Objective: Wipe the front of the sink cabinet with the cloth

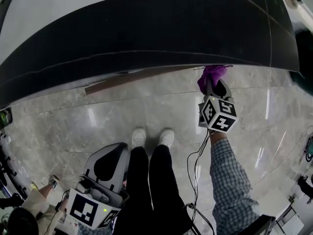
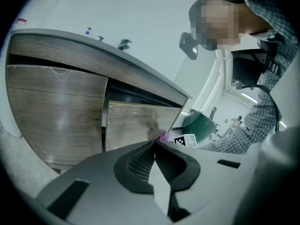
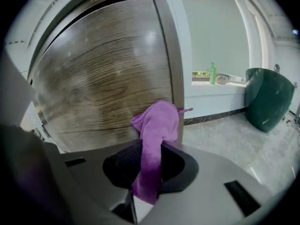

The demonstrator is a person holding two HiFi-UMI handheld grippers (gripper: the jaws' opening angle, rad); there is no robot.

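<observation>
Cloth (image 3: 159, 121) tight in right tongs (image 3: 149, 149), at edge of sink cabinet front (image 3: 103, 78) — left tongs (image 2: 154, 144) clenched, empty.

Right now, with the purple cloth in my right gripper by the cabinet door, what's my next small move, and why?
Probably press the cloth onto the wood door and sweep left. The right gripper is shut on it near the door's right edge, and most of the panel lies leftward.

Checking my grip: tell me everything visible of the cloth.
The cloth is purple, soft and fleecy-looking, crumpled into a wad. The right gripper is shut on its middle: the wad sticks out past the tips, a tail hangs back between the jaws. It sits by the right edge of the wood-grain cabinet front; contact is unclear.
</observation>
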